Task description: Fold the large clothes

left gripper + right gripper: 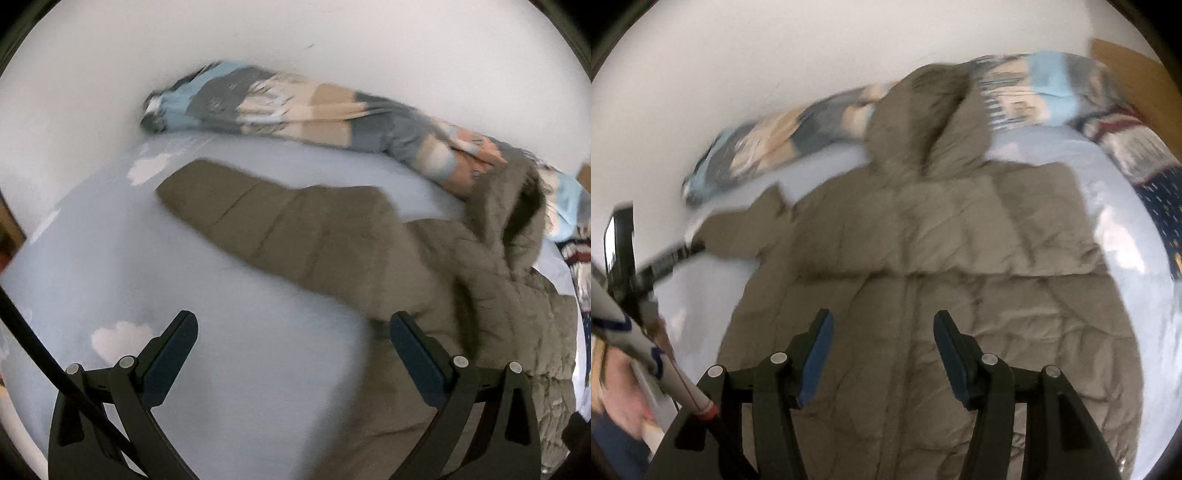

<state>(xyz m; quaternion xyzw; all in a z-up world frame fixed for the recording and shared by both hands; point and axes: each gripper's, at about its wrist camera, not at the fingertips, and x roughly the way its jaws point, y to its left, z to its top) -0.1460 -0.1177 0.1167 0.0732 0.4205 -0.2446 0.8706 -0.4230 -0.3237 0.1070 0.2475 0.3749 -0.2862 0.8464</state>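
Currently both left tongs (pixel 293 334) and right tongs (pixel 882 332) gape wide, empty; puffy hooded coat (pixel 923 258) may spring apart; sleeve (pixel 258 221) likely slips if pinched shallowly.

Left gripper (pixel 293 334) and right gripper (pixel 882 334), both with jaws spread wide apart, nothing between them.

Plain white wall (pixel 332 29) behind bed; pale blue cloud-print sheet (pixel 122 266); patterned bedding roll (pixel 295 107) along wall.
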